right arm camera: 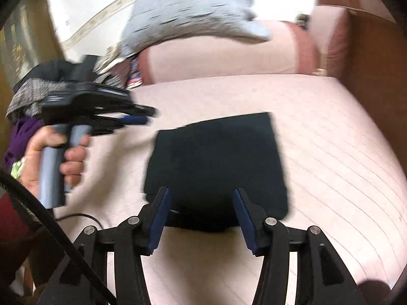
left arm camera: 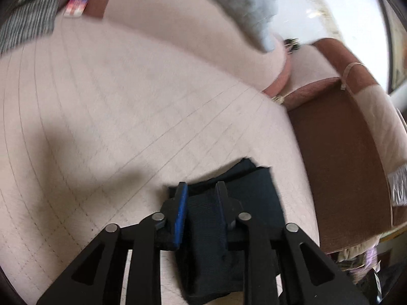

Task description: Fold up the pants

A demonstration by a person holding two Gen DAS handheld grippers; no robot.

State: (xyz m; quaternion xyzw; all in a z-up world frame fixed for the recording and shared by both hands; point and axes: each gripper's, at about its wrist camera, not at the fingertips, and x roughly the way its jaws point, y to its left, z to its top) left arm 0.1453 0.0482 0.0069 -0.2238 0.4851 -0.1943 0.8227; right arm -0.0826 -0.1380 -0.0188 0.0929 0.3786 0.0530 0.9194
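Underneath, folded dark pants lie on quilted pink sofa seat.

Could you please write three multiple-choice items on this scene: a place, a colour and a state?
1. Where do the folded pants lie? A) on the floor B) on the pink seat cushion C) over the armrest
2. What colour are the pants? A) grey B) red C) dark navy
3. How does the right gripper stand? A) open, empty B) shut on the pants C) shut, empty
Answers: 1 B, quilted pink cushion surrounds them; 2 C, the cloth is dark blue-black; 3 A, the jaws stand apart with nothing pressed between.
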